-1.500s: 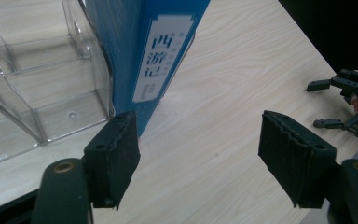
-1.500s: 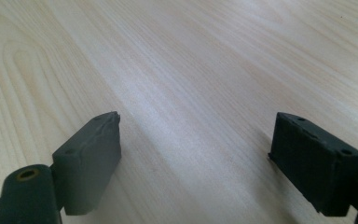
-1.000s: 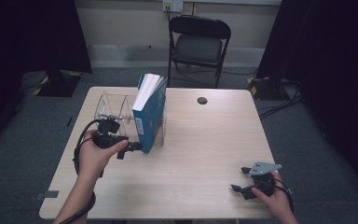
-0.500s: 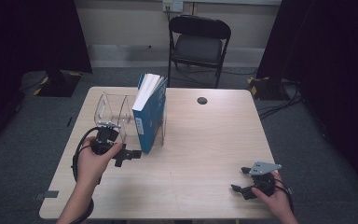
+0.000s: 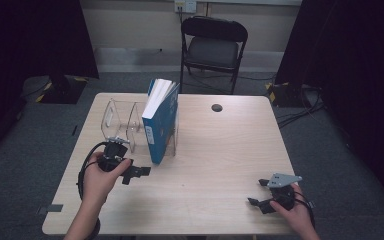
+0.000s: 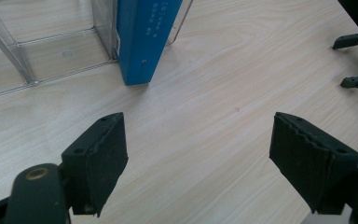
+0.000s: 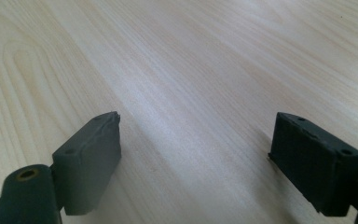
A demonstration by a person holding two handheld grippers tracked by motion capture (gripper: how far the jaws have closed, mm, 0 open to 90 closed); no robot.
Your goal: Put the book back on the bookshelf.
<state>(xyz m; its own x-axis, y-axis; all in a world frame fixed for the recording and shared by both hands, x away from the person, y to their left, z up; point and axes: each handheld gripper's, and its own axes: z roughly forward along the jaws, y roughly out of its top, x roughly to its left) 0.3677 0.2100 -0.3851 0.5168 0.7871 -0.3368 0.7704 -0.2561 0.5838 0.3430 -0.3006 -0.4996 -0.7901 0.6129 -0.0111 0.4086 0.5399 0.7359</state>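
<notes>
A light wooden table (image 5: 215, 165) stands on grey carpet (image 5: 330, 165). Near its far edge lies a small dark round disc (image 5: 217, 107), well apart from everything else on it. Behind the table, a black folding chair (image 5: 214, 46) faces it, in front of a pale wall with a socket plate (image 5: 185, 5). Black curtains (image 5: 30, 35) hang at both sides, and cables (image 5: 300, 112) trail over the floor at the right.

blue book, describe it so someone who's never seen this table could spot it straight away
Start at the light wooden table in front of the black folding chair. On its left half stands a clear plastic divider rack. The blue book stands upright in the rack's rightmost slot, white page edges showing on top, the one coloured thing in the otherwise see-through rack.
</notes>
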